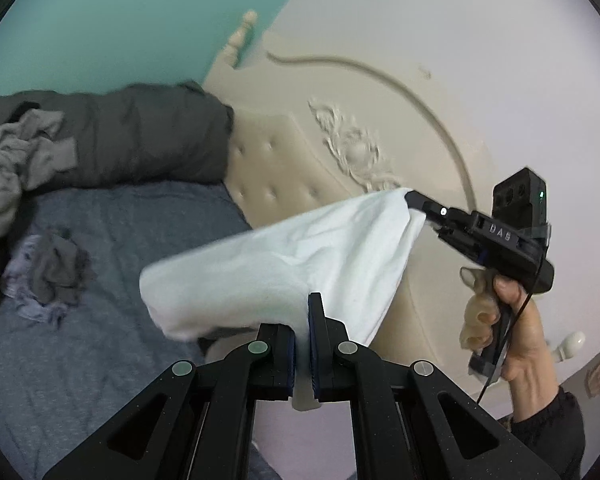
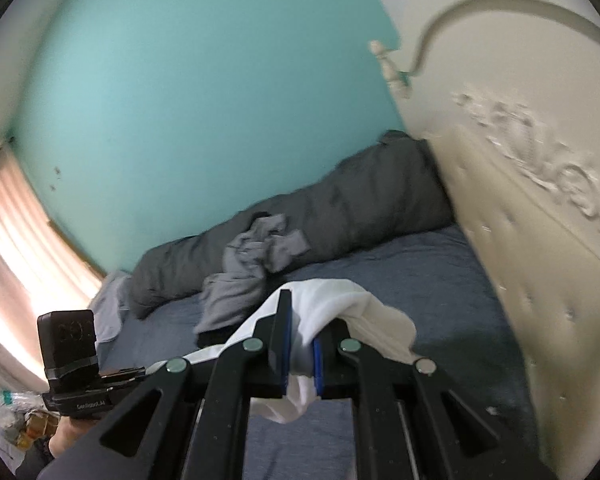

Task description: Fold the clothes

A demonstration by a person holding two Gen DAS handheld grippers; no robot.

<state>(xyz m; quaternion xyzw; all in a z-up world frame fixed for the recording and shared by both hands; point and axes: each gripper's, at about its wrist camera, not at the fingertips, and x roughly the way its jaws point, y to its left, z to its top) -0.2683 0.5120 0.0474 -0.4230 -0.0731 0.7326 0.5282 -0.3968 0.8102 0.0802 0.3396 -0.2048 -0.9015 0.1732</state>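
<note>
A white garment (image 1: 284, 264) hangs in the air above the bed, stretched between both grippers. My left gripper (image 1: 303, 320) is shut on its near edge, with cloth pinched between the blue pads. In the left wrist view my right gripper (image 1: 414, 202) holds the far corner at the right, a hand around its handle. In the right wrist view the right gripper (image 2: 302, 320) is shut on bunched white garment (image 2: 332, 300), which drapes over its fingers. The left gripper's body (image 2: 76, 364) shows at the lower left there, its fingertips hidden.
The blue-grey bed sheet (image 1: 100, 360) lies below. A dark grey duvet (image 1: 148, 132) is rolled along the teal wall. A grey crumpled garment (image 2: 252, 256) rests on it, and a small grey pile (image 1: 48, 276) lies on the sheet. The cream tufted headboard (image 1: 300, 160) stands close on the right.
</note>
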